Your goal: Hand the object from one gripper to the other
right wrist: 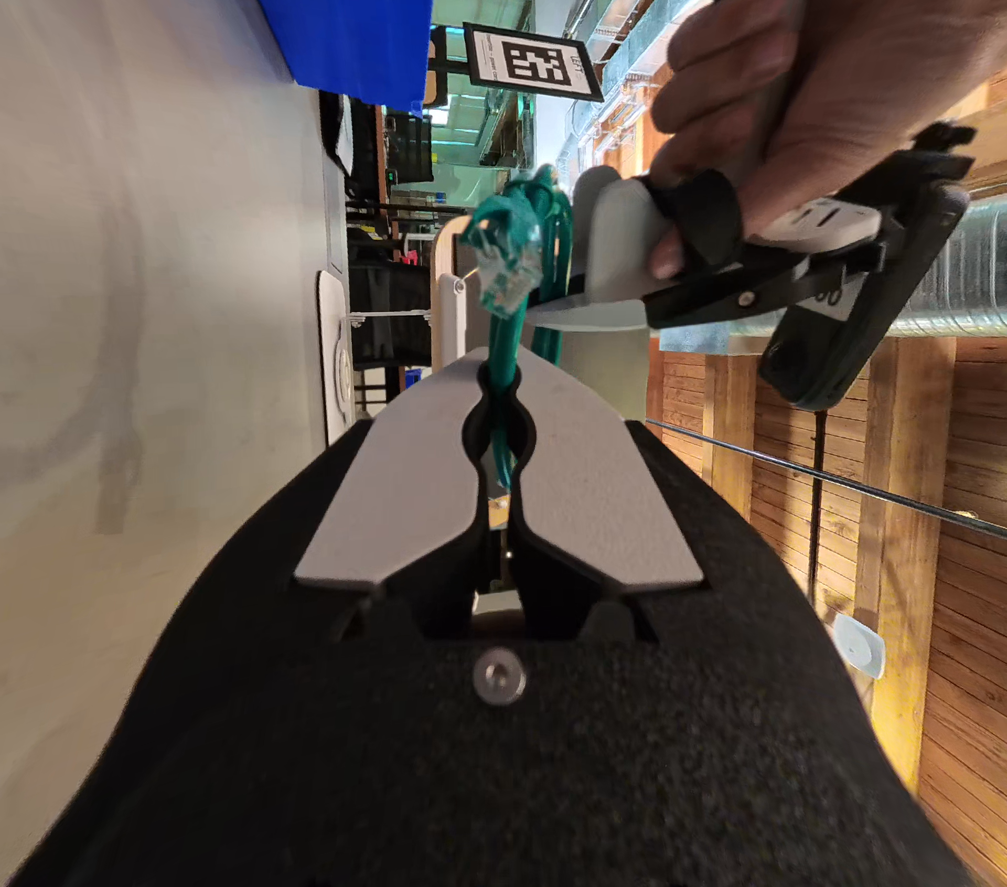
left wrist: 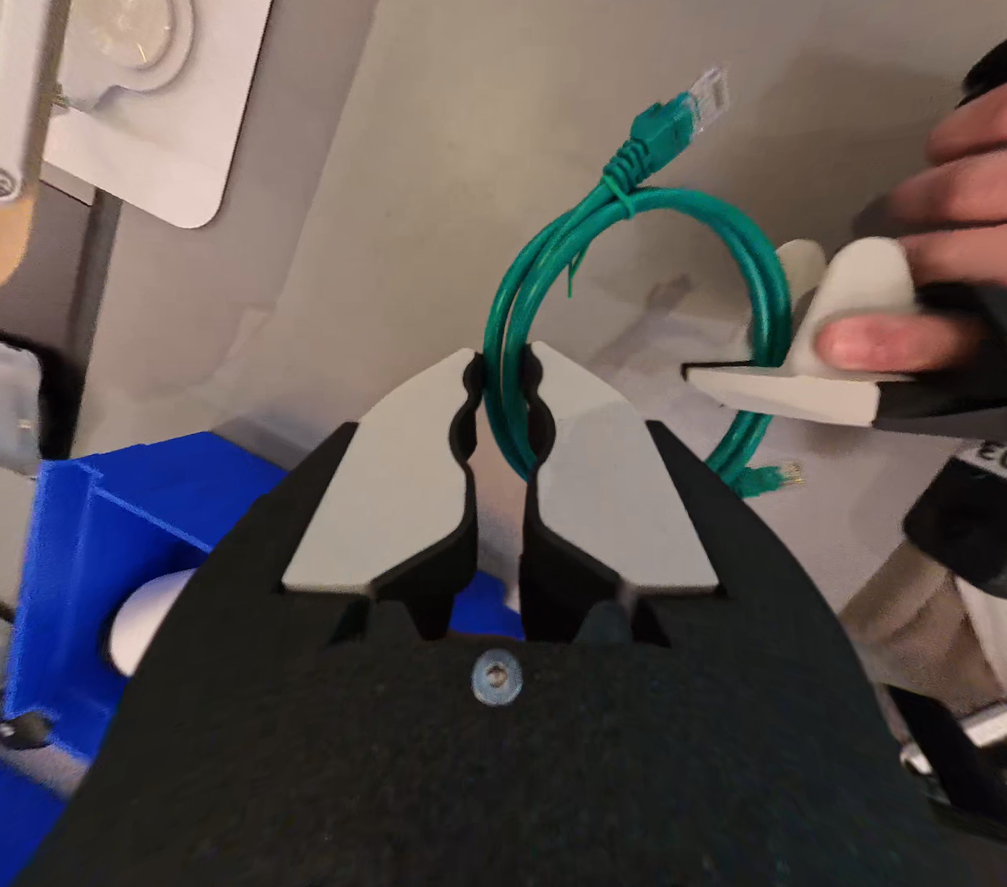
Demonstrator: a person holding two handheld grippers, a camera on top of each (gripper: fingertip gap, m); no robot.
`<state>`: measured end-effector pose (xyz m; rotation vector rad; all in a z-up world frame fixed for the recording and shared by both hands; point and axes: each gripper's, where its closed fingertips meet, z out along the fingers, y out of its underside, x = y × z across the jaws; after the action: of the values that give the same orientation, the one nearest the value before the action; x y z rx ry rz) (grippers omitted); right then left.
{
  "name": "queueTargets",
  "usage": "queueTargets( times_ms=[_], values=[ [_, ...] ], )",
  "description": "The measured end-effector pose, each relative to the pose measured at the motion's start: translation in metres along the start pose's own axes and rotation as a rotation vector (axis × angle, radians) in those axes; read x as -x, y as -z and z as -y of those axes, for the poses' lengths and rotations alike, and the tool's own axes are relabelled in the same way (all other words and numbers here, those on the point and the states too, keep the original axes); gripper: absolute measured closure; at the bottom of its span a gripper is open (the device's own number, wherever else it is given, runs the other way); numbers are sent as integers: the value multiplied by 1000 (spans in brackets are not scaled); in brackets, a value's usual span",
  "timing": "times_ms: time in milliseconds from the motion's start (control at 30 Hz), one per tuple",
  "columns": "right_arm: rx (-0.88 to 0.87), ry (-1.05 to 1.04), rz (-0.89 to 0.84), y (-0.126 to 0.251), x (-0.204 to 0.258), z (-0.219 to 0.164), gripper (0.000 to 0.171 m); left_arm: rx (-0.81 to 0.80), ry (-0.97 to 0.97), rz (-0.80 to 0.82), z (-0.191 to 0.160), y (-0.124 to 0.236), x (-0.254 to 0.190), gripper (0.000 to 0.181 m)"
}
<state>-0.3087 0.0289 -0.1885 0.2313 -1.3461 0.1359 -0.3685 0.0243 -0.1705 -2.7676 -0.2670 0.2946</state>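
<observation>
Both grippers' fingers clamp the green cable (left wrist: 643, 294), blue bin (left wrist: 109, 561) beside.

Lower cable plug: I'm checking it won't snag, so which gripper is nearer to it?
Right. The right gripper grips the green cable loop close beside the lower plug; the left gripper holds the loop's opposite side.

A pale grey tabletop (left wrist: 545, 43) carries a blue bin (left wrist: 98, 561) near left, while wooden beams (right wrist: 893, 479) and metal ducting (right wrist: 975, 261) run beyond.
</observation>
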Motion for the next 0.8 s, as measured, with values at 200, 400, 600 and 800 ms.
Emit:
queueTargets(
  times_ms=[200, 400, 600, 800],
  values=[
    [-41, -274, 84, 8, 2, -2, 135, -65, -73, 205, 1, 8, 27, 169],
    [-64, -899, 269, 8, -5, -33, 127, -370, 208, 85, -5, 21, 53, 169],
    [-465, -2004, 771, 15, -27, -34, 110, -953, 415, -361, 18, 57, 17, 170],
    [-768, -2288, 1003, 30, -51, -26, 110, -1204, 481, -866, 34, 56, -48, 170]
  ],
)
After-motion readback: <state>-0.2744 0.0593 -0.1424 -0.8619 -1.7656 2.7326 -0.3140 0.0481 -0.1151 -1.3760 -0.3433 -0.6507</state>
